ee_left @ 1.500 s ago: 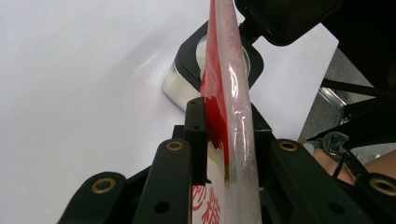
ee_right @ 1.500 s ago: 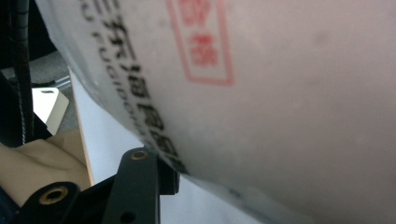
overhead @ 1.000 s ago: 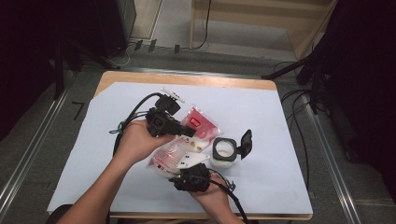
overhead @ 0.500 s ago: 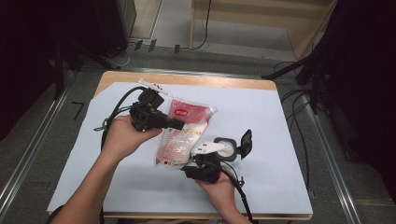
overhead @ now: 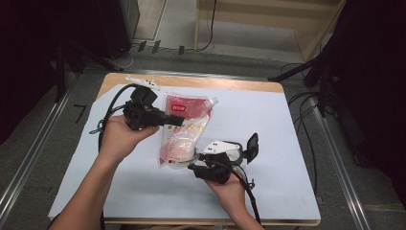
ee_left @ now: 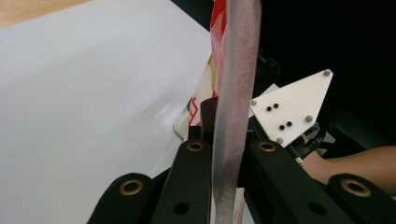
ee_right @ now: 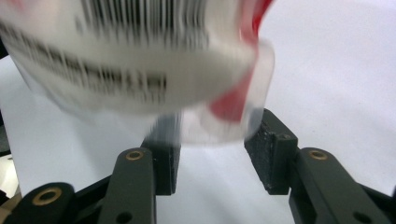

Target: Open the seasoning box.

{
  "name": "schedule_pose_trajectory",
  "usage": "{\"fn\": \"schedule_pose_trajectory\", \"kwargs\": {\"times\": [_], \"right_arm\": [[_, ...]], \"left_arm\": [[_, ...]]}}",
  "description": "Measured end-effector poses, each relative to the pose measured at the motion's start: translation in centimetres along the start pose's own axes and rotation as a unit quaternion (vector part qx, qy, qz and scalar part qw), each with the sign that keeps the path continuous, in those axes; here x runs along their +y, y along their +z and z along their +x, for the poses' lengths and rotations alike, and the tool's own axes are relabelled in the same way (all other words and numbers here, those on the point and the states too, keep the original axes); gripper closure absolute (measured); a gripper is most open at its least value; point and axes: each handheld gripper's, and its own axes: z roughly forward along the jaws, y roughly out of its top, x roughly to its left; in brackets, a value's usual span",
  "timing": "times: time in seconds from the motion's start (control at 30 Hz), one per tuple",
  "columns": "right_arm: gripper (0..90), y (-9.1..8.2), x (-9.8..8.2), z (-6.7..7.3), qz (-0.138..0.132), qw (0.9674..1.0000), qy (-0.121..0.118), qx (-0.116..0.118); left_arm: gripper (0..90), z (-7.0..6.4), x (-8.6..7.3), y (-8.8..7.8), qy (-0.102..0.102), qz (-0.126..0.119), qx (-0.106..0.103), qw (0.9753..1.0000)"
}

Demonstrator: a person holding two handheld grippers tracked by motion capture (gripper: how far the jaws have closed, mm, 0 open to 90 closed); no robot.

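A white sheet [overhead: 287,143] is spread over the table [overhead: 191,81]. A red and clear pouch [overhead: 182,129] is held up over the middle of the sheet. Its side seam, at nine o'clock, is pinched tight in the left gripper [overhead: 174,120]; seen along that gripper's jaws, the seam [ee_left: 233,93] is squeezed flat between them. The pouch's bottom corner, at five o'clock, sits between the jaws of the right gripper [overhead: 194,167], which are half open, with the right pad [ee_right: 273,154] not pressed on it. So the lifting looks done. The second grip and the putting down seem left.
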Motion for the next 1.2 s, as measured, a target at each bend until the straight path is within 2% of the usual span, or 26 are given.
{"fn": "schedule_pose_trajectory", "kwargs": {"times": [0.03, 0.13, 0.2, 0.23, 0.43, 0.5, 0.6, 0.73, 0.87, 1.0, 1.13, 1.2], "right_arm": [[55.9, -0.1, 0.0, -0.2, -0.002, 1.0, 0.001, 0.002], [55.8, -0.3, 0.0, -0.5, -0.001, 1.0, 0.006, 0.005], [55.6, -0.4, 0.0, -0.7, -0.004, 0.9999, 0.009, 0.008], [55.5, -0.4, 0.1, -0.7, -0.005, 0.9999, 0.011, 0.01], [54.5, -0.9, 0.2, -0.4, 0.0, 0.9999, -0.001, 0.015], [53.8, -1.1, 0.2, -0.3, 0.001, 0.9998, -0.005, 0.019], [53.2, -1.6, 0.2, -0.2, 0.001, 0.9997, -0.015, 0.02], [52.0, -2.3, 0.2, -0.3, -0.002, 0.9995, -0.014, 0.028], [52.0, -2.8, 0.4, -0.6, -0.005, 0.9995, -0.014, 0.029], [51.9, -2.8, 0.6, -1.2, -0.004, 0.9995, -0.003, 0.032], [52.0, -2.6, 0.5, -1.4, 0.018, 0.9992, -0.006, 0.035], [51.9, -2.6, 0.4, -1.3, 0.023, 0.999, -0.008, 0.037]], "left_arm": [[90.0, 0.0, 0.0, -0.2, -0.001, -0.003, 0.006, 1.0], [90.0, 0.4, 0.0, -0.8, 0.005, -0.01, 0.043, 0.999], [90.0, 1.3, -0.2, -1.0, 0.005, -0.013, 0.065, 0.9978], [90.0, 1.8, -0.4, -1.1, -0.002, -0.016, 0.072, 0.9973], [90.0, 4.4, -1.1, -1.2, -0.03, -0.024, 0.093, 0.995], [90.0, 4.9, -1.2, -0.9, -0.033, -0.027, 0.098, 0.9943], [90.0, 5.6, -1.3, -0.4, -0.026, -0.03, 0.111, 0.993], [90.0, 6.8, -1.4, 0.2, -0.035, -0.047, 0.109, 0.9923], [90.0, 7.7, -1.5, 1.2, -0.032, -0.056, 0.112, 0.9916], [90.0, 8.6, -2.0, 2.2, -0.018, -0.064, 0.118, 0.9907], [89.9, 9.5, -2.6, 2.9, -0.018, -0.05, 0.117, 0.9918], [89.8, 10.0, -2.9, 3.1, -0.029, -0.046, 0.111, 0.9924]]}}
